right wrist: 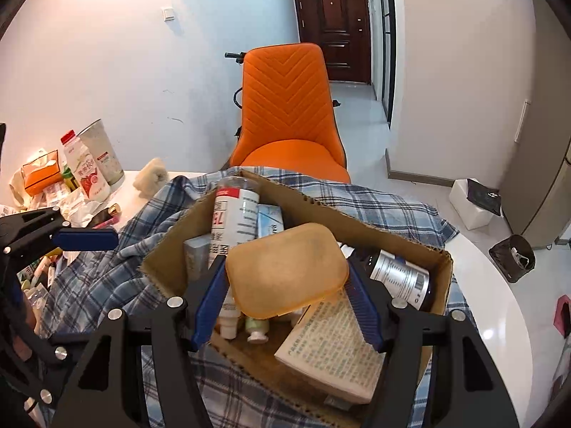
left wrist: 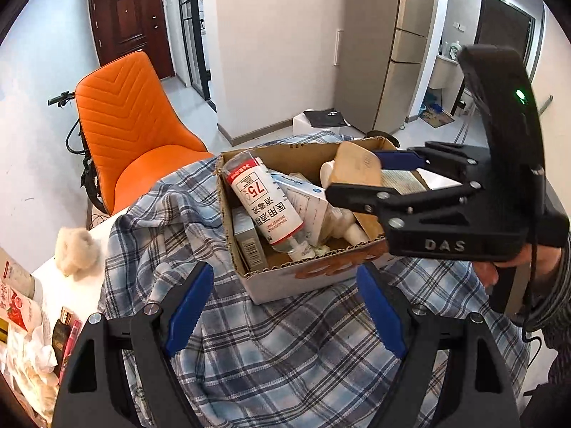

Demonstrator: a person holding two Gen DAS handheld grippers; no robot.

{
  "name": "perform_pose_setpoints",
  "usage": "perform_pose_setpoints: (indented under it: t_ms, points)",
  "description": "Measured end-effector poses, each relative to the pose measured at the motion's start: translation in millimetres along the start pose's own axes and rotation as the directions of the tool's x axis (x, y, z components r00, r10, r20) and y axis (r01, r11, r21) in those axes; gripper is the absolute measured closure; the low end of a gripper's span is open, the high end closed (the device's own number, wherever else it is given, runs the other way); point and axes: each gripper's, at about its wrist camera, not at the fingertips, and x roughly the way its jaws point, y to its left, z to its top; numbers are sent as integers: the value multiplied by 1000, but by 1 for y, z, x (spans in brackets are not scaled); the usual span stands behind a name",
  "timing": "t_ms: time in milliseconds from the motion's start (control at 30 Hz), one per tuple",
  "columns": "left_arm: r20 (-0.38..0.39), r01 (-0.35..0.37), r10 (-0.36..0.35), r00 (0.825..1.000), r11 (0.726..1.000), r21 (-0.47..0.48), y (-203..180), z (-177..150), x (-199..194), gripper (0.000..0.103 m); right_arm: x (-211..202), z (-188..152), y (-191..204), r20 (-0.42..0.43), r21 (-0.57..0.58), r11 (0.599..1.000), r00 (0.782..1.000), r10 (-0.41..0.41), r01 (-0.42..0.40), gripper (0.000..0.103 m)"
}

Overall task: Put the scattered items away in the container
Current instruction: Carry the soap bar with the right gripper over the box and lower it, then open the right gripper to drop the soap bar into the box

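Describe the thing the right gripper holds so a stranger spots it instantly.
Find the cardboard box on the plaid cloth. Above its open top, the right gripper clamps a tan soap-dish-like case: rounded, flat, label-free, unlike the printed bottles and cartons below.

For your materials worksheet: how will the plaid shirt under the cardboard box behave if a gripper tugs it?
The plaid shirt looks floppy: it lies in folds, so it would probably bunch. The cardboard box sits on it, so tugging may drag or tip the box.

tan soap case (right wrist: pixel 287 267) | tilted | over cardboard box (right wrist: pixel 437 287)
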Motion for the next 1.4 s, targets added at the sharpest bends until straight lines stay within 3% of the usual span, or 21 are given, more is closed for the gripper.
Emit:
perform_pose_setpoints:
  t_ms: [467, 967, 1200, 1367, 1400]
  points:
    - [-19, -6, 7, 1000, 999, 35, -9, -9, 1, 19, 4, 4, -4, -26, -2, 1000, 1000, 8, -8, 39]
    - [8, -10, 10, 1000, 999, 50, -22, -13, -16, 19, -14, 12, 14, 11, -29, 999, 1000, 24, -24, 39]
    - [-2, -10, 10, 1000, 999, 47, -23, -22, -17, 19, -31, -6, 6, 12, -9, 1000, 1000, 6, -6, 31]
    - [-11, 23, -23, 1000, 1000, -1, -20, -27, -17, 19, -48, -21, 6, 28, -11, 1000, 999, -17, 17, 15]
    - [-13, 30, -30, 999, 999, -11, -19, -28, -17, 19, -52, -24, 7, 43, -8, 999, 999, -33, 33, 7]
